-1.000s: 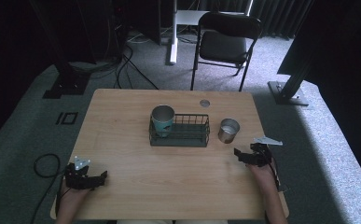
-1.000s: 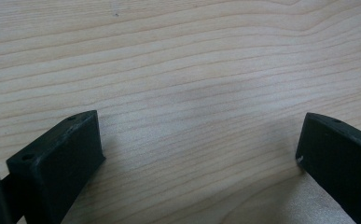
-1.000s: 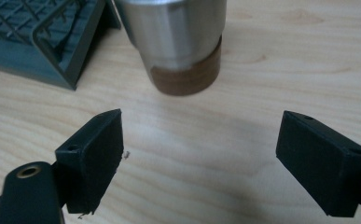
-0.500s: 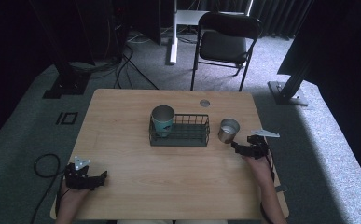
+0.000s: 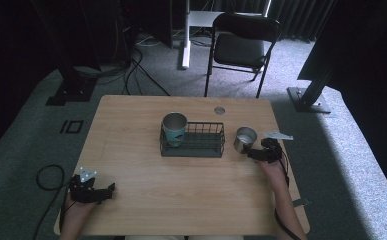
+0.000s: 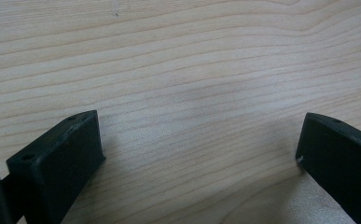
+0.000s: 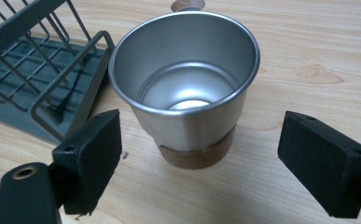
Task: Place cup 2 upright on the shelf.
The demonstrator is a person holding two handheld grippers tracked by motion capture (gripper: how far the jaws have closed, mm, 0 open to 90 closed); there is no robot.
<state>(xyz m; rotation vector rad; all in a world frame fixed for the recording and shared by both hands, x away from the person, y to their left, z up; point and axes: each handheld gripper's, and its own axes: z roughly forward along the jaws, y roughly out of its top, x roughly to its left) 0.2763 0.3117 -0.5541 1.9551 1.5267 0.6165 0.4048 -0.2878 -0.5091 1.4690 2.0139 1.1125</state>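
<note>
A steel cup (image 7: 187, 93) with a brown base stands upright and empty on the wooden table (image 5: 131, 130), just right of a dark wire rack (image 5: 193, 142). My right gripper (image 7: 201, 163) is open, its jaws level with the cup's lower half and apart from it on either side. From above, that right gripper (image 5: 253, 154) sits right beside the steel cup (image 5: 244, 139). A teal-banded metal cup (image 5: 174, 128) stands in the rack's left end. My left gripper (image 5: 107, 190) rests open over bare wood at the front left, and its own view has the left gripper (image 6: 199, 154) holding nothing.
A small round grommet (image 5: 219, 110) is set in the table near the far edge. A black folding chair (image 5: 241, 45) stands beyond the table, with cables and stand bases on the grey carpet around it.
My right gripper has moved forward and left toward the steel cup, ending with its open jaws beside it. The left gripper has stayed put.
</note>
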